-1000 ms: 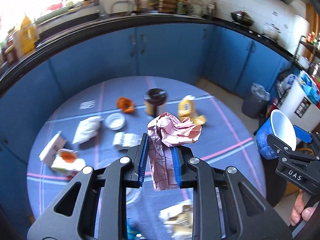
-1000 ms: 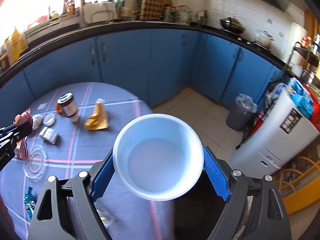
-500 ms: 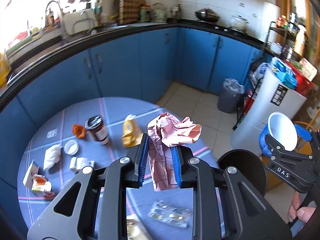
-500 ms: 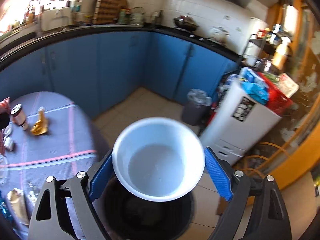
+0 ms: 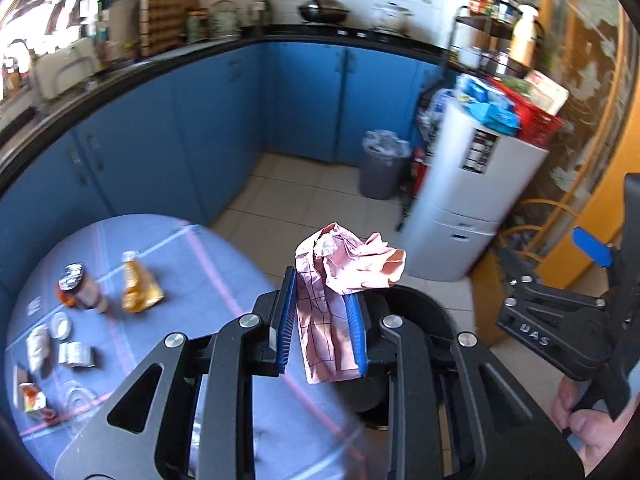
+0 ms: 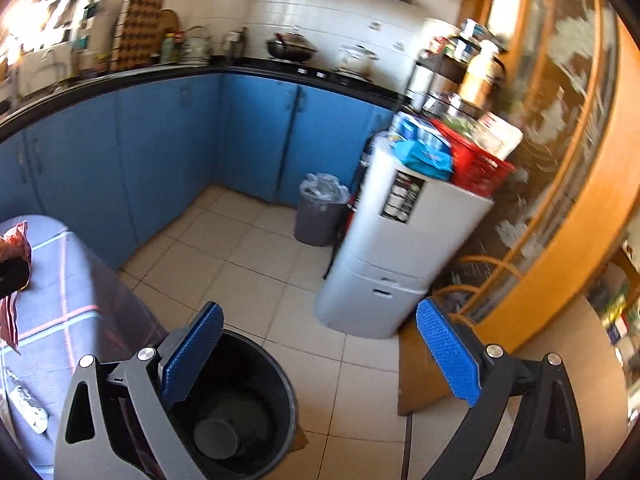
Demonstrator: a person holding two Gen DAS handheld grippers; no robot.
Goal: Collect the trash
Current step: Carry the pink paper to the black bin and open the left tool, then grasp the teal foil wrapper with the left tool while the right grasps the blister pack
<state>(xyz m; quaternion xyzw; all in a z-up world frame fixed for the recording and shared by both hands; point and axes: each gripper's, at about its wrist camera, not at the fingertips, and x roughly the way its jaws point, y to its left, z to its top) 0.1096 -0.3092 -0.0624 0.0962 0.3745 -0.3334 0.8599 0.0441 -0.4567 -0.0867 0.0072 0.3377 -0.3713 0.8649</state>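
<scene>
Left gripper point(image 5: 320, 320) clenched on crumpled pink paper point(image 5: 344, 272), jaws just eased apart a little, paper sticking up above the pads and hanging between them, over the table edge beside the black trash bin point(image 6: 256, 412). Right gripper point(image 6: 320, 356) released, jaws just spread wide, nothing between them; it hangs over the bin and tiled floor. A cup point(image 6: 218, 438) lies at the bottom of the bin. Round table point(image 5: 192, 264) with bluish cloth, left of bin, carries a dark-lidded jar point(image 5: 80, 286), yellow wrapper point(image 5: 138, 290), white wrappers point(image 5: 76, 354), other small litter. Beyond: blue cabinets point(image 5: 208, 128), grey lined bin point(image 5: 382, 166), white appliance point(image 6: 396, 248) topped by red basket point(image 6: 476, 160). Cardboard piece point(image 6: 420, 376) flat on floor right of the black bin. A hand point(image 5: 588, 428) holds the right gripper's handle.
</scene>
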